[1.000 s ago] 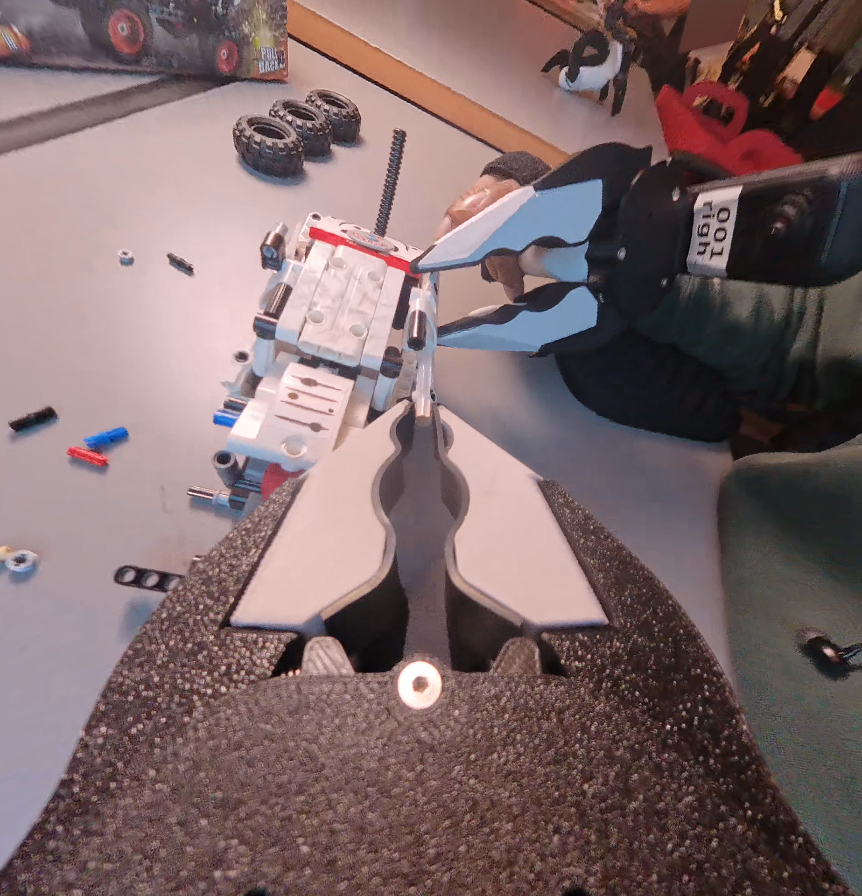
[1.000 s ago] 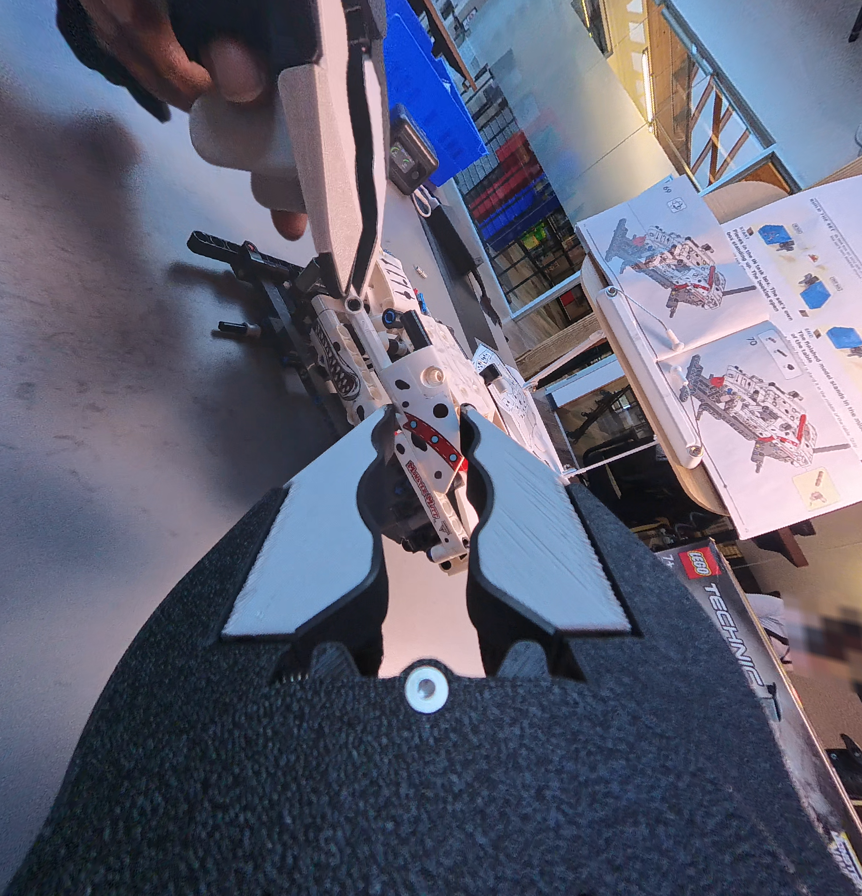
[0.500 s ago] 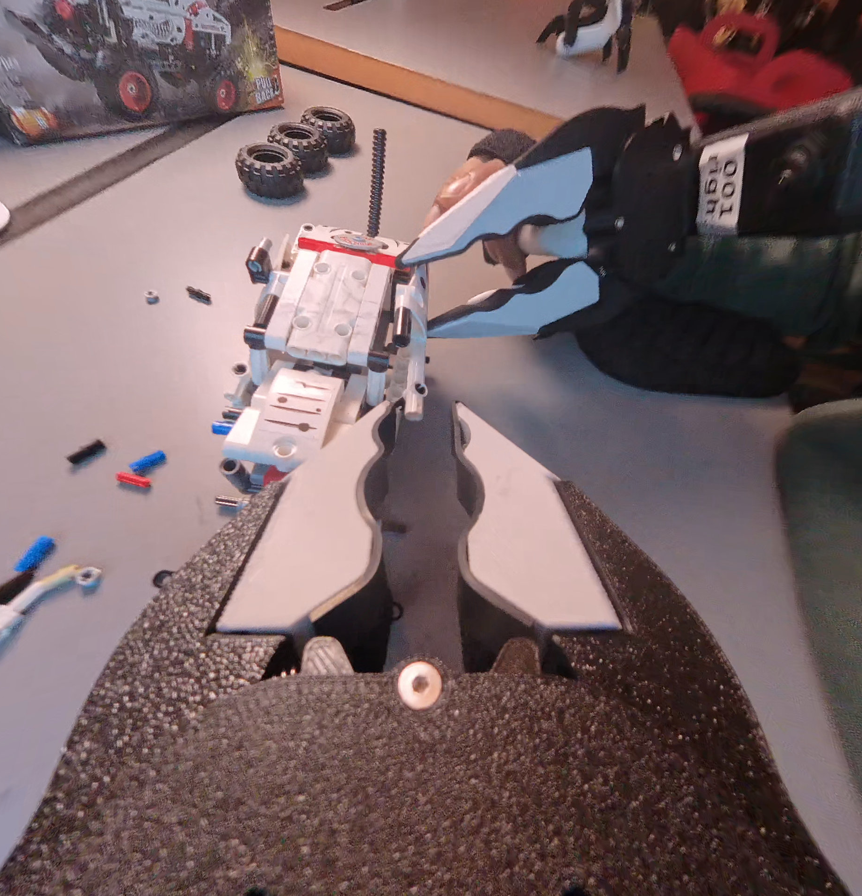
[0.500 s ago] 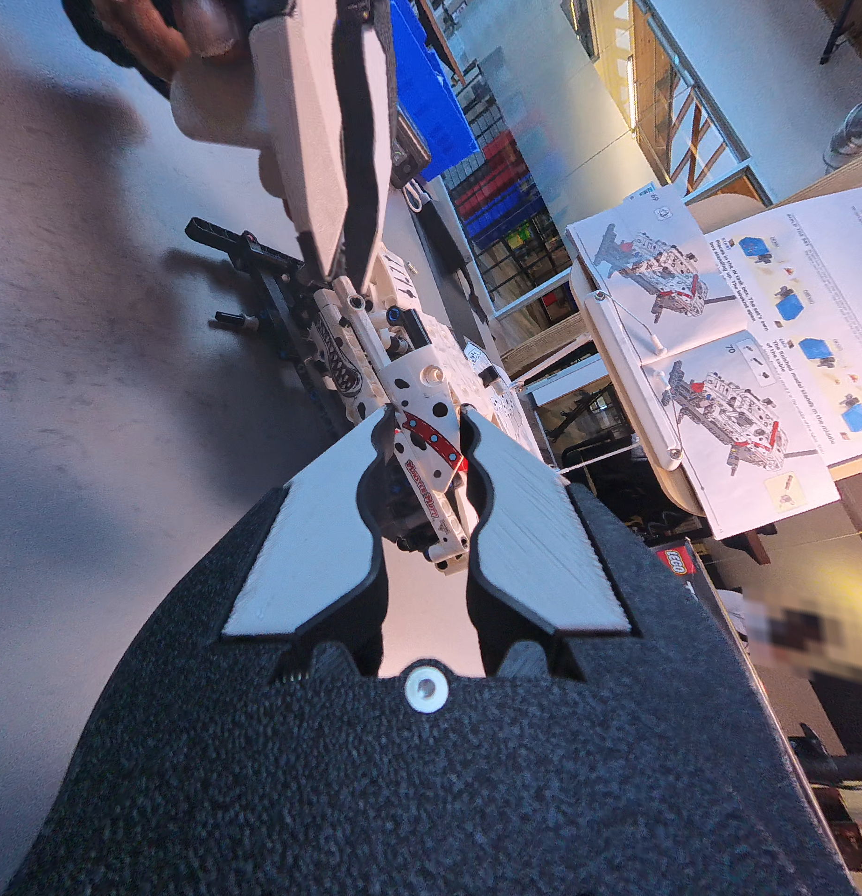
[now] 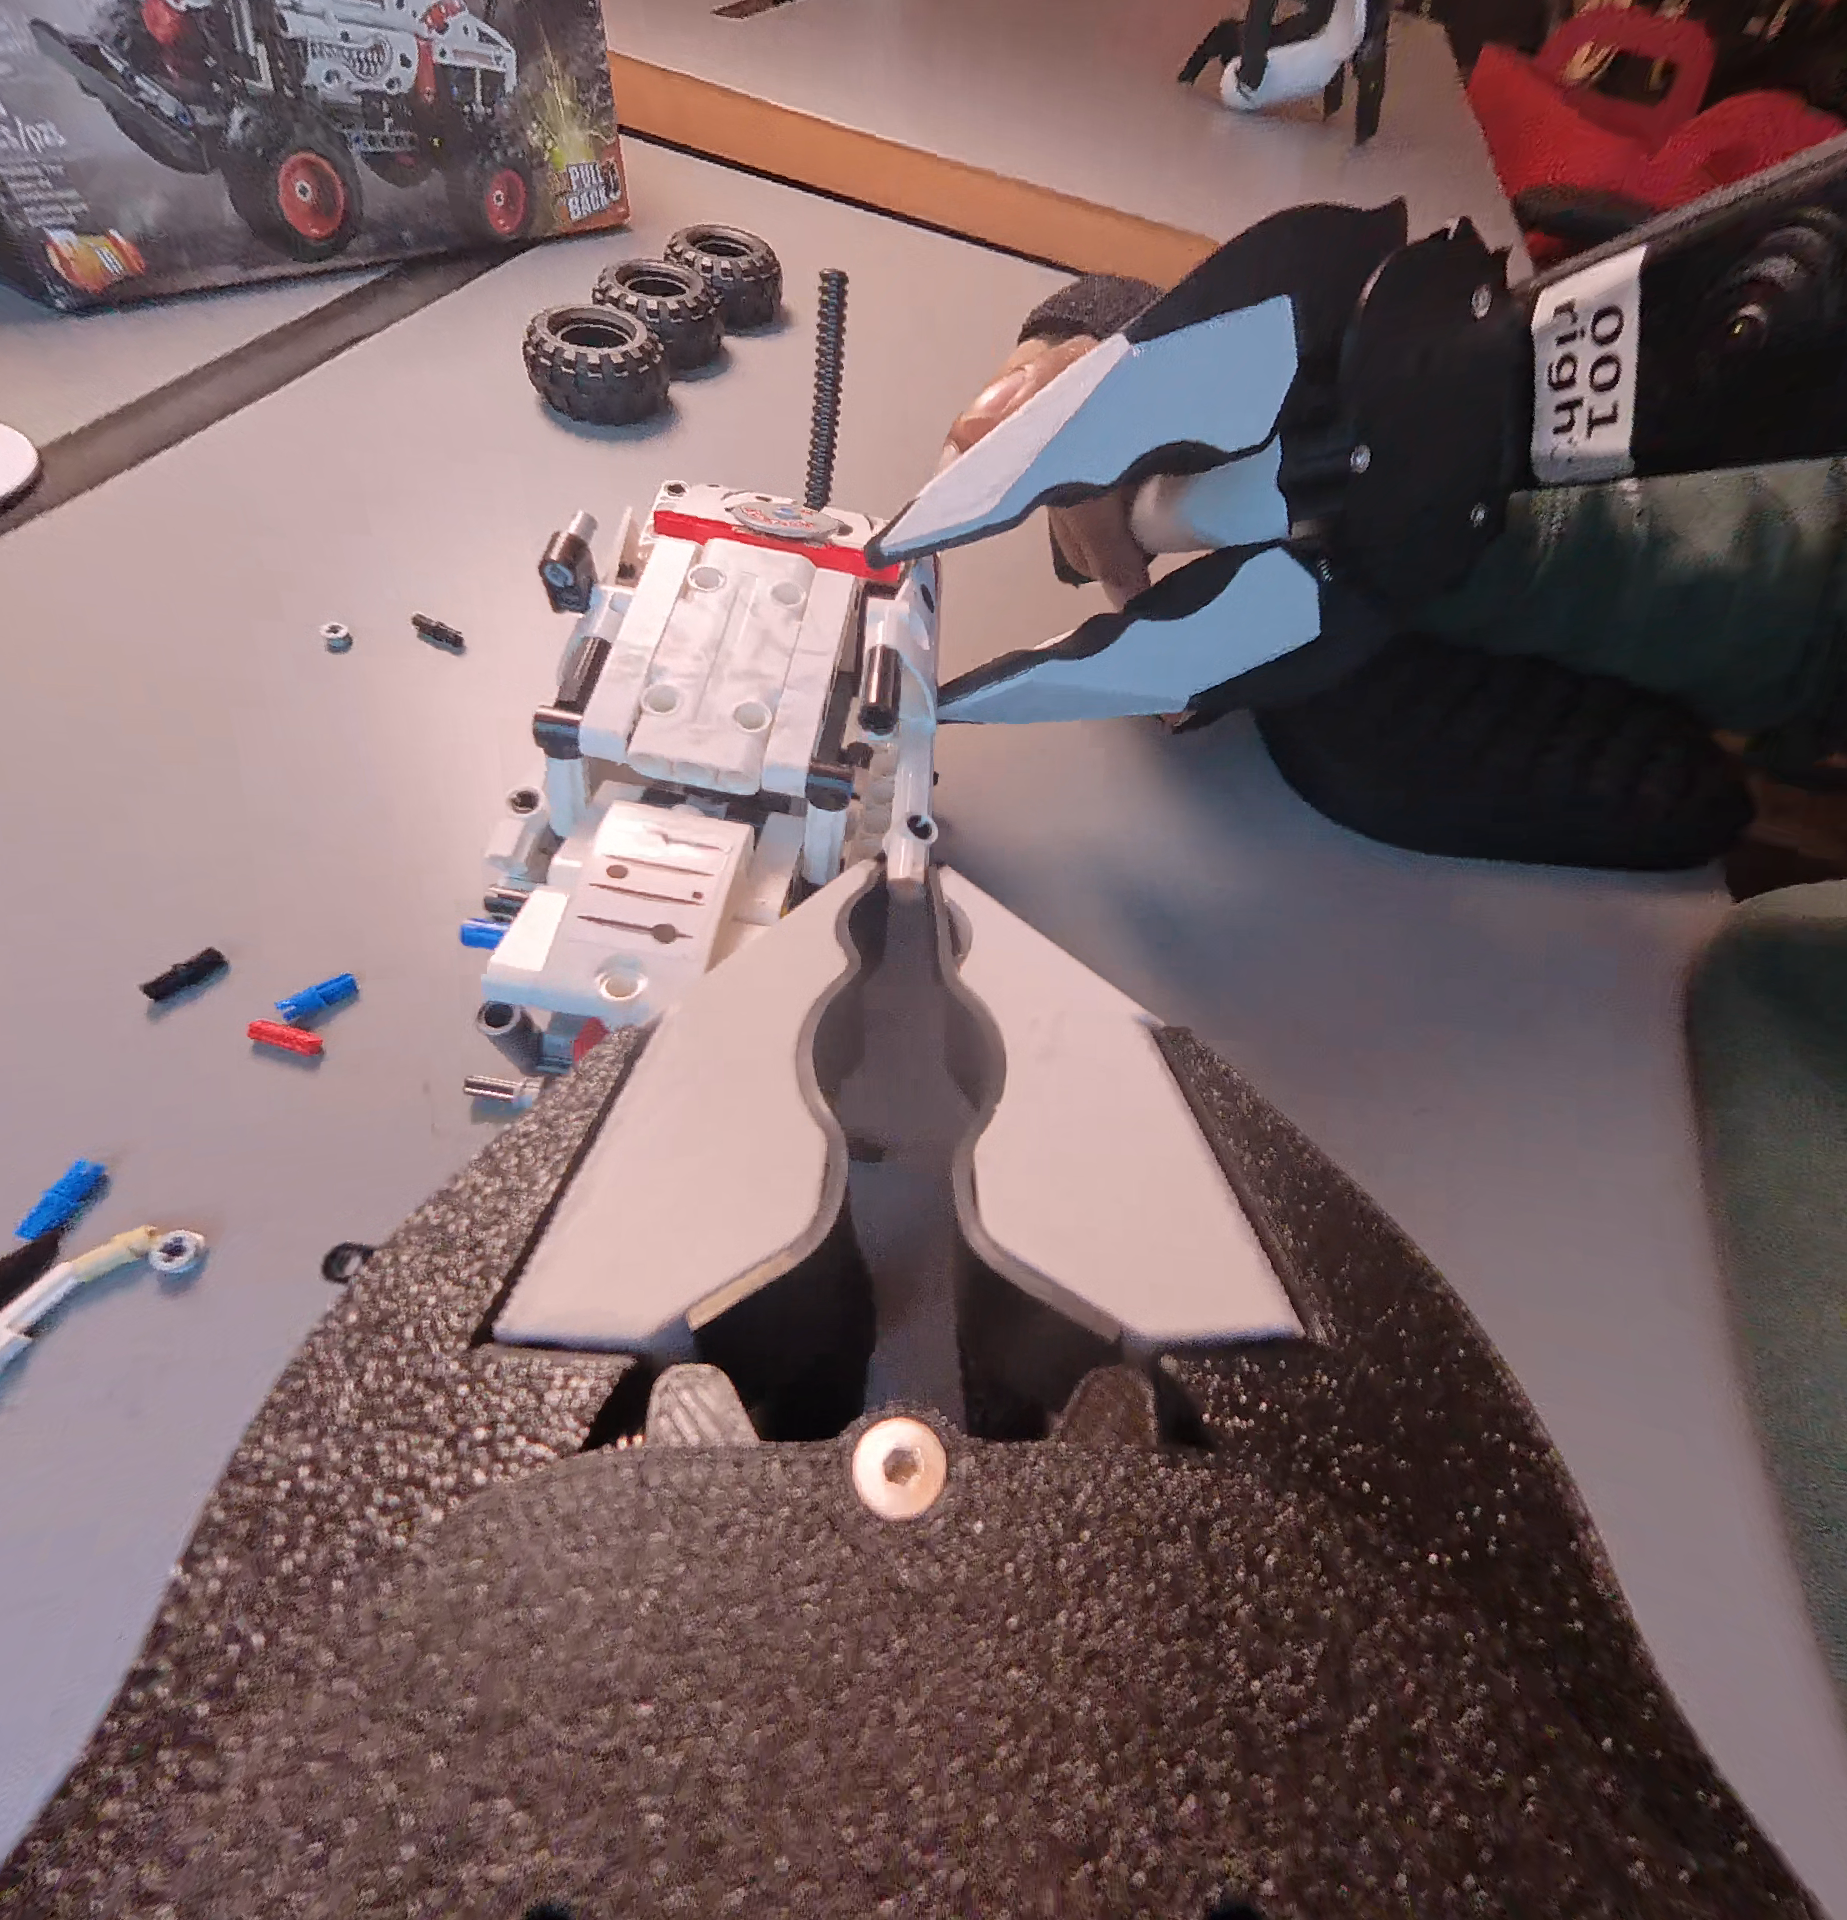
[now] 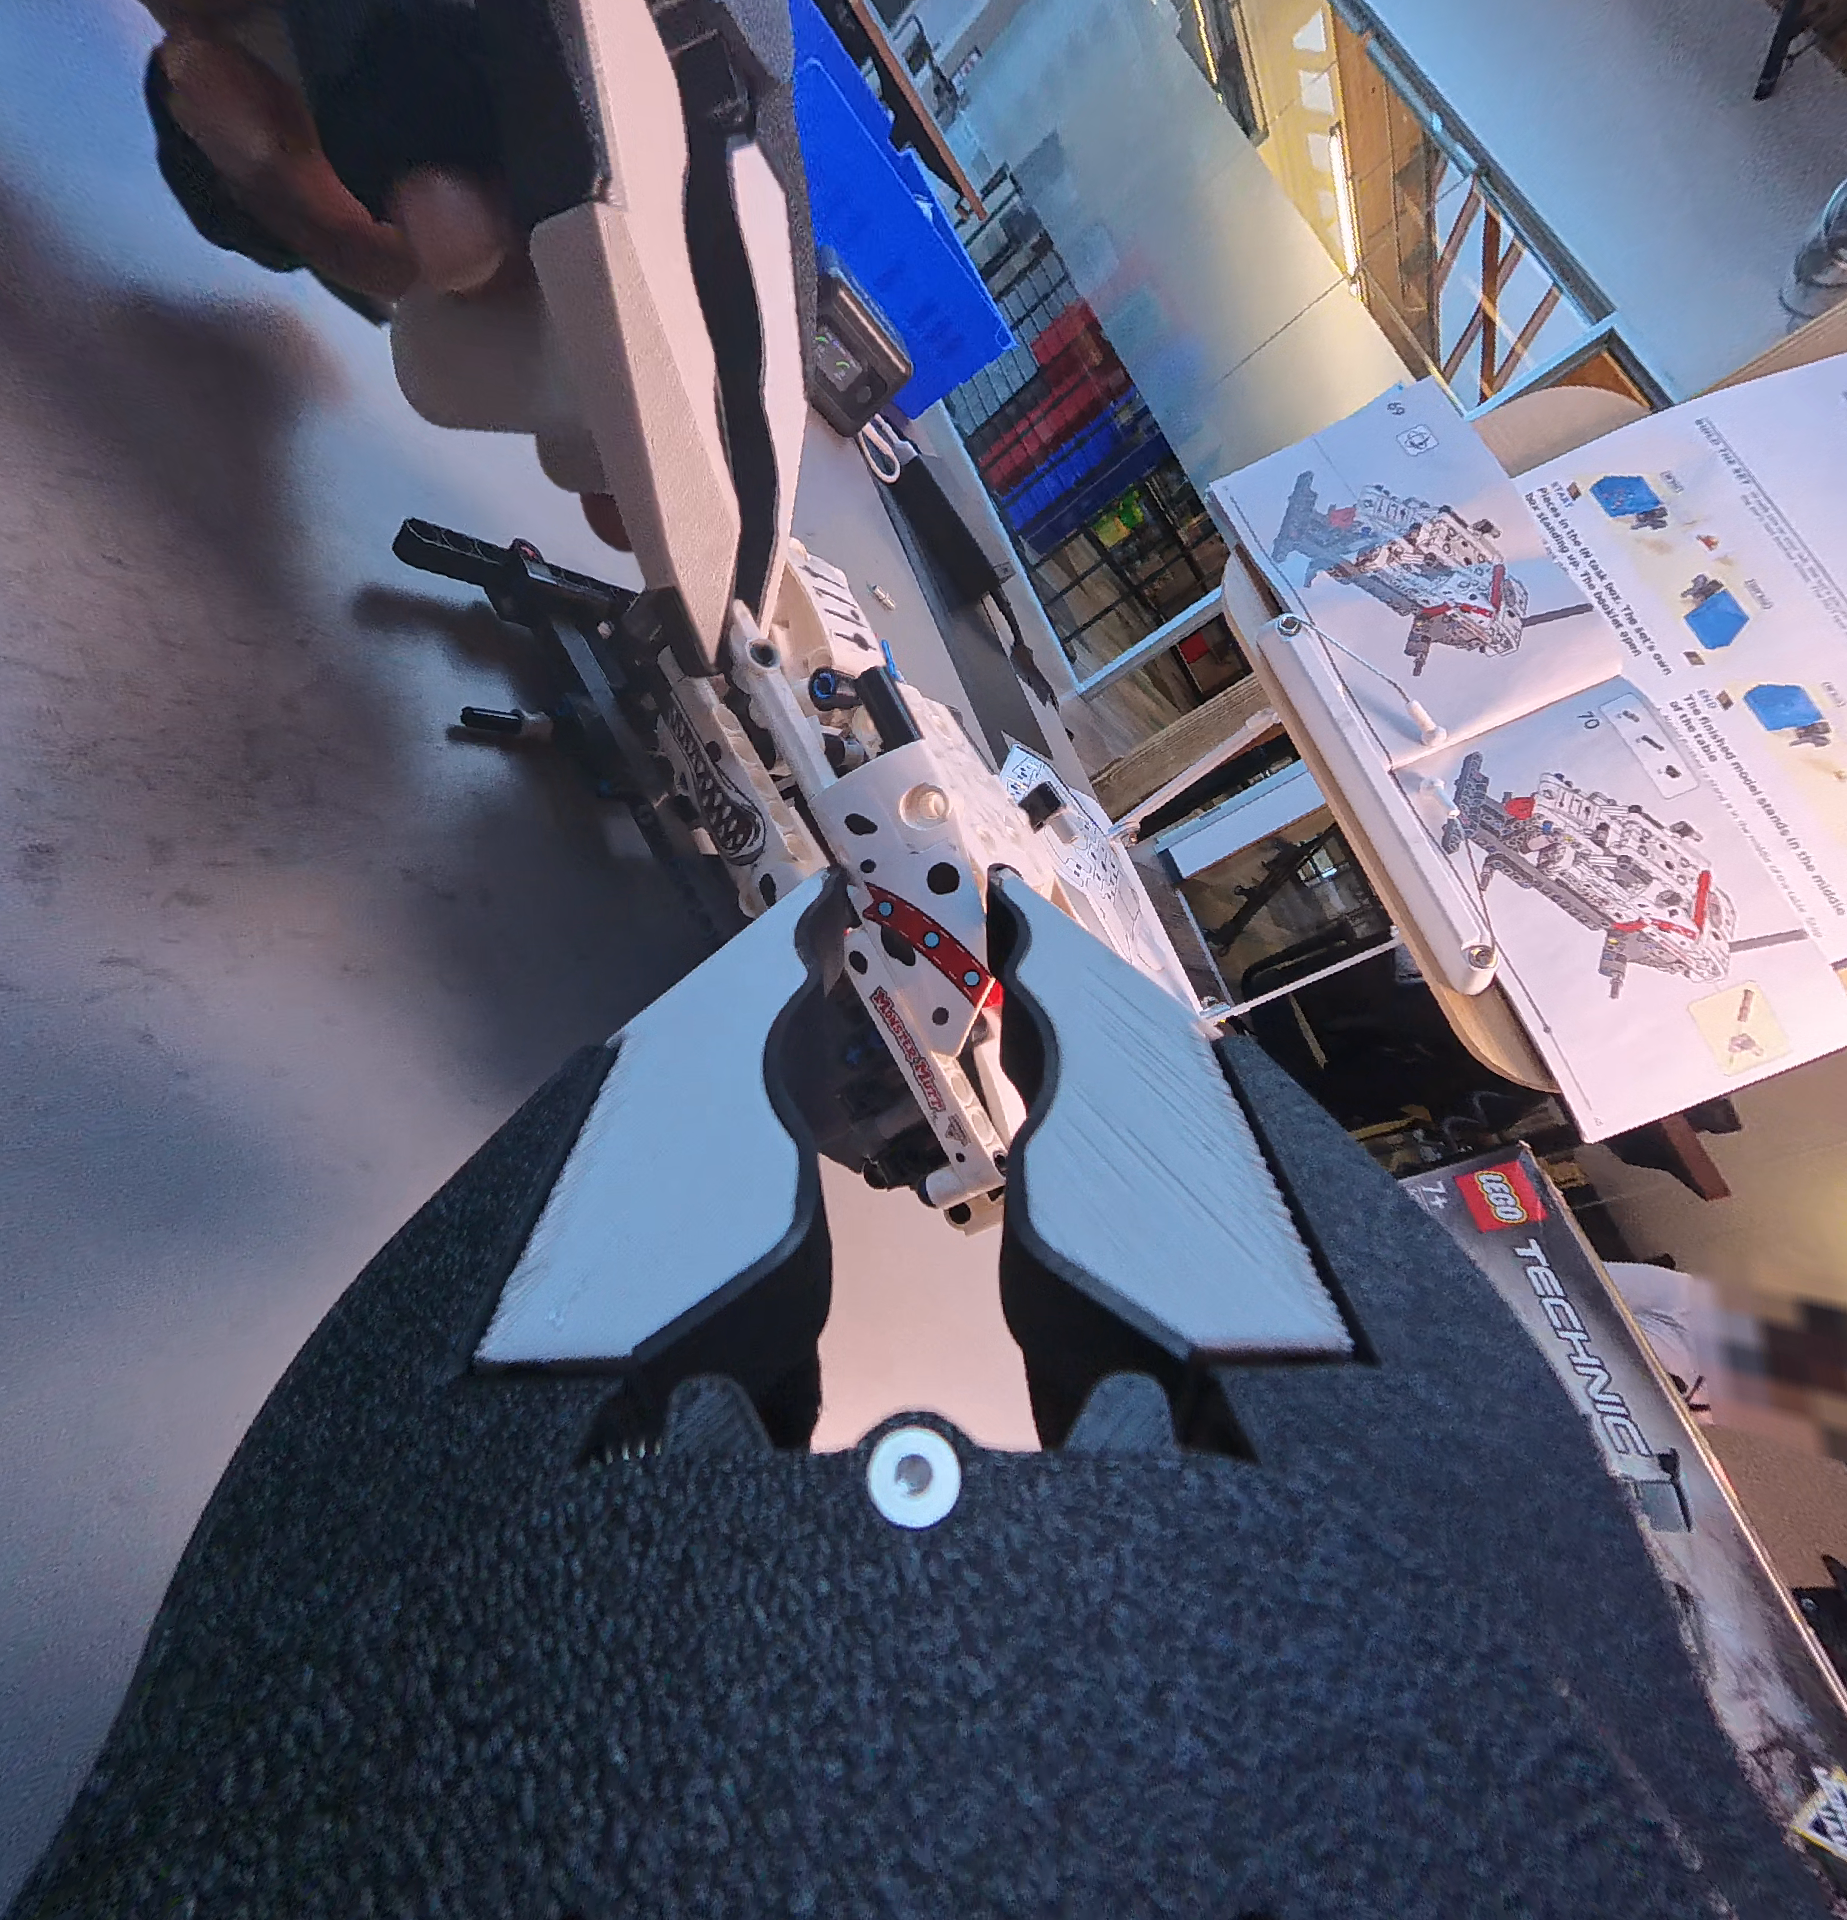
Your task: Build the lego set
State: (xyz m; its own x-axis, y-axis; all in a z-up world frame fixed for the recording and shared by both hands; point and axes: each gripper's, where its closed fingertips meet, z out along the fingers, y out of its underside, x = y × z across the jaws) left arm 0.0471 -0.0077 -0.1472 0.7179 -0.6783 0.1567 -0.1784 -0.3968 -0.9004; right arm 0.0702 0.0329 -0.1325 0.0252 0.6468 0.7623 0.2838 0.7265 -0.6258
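**Left claw back on the truck's white side strip**

Half a second ago the left claw (image 5: 906,883) stood spread and clear of the model; now its tips have pinched together again on the end of the white side strip (image 5: 914,831) along the truck's flank. The toy truck body (image 5: 690,748), white with black spots and a red band, sits on the grey counter (image 5: 275,779) much where it was. From the other side the right claw (image 6: 914,914) is clamped across the spotted rear panel, one fingertip above by the red band and one below against the side.

Three black tyres (image 5: 649,307) lie in a row farther back, near the set's box (image 5: 275,135). A black ridged rod (image 5: 825,384) stands up from the truck's far end. Loose pins are scattered to the left: a black pin (image 5: 183,974), a blue pin (image 5: 316,995) and a red pin (image 5: 285,1037) close together. An open instruction booklet (image 6: 1584,727) is propped on a stand beyond the counter's edge.
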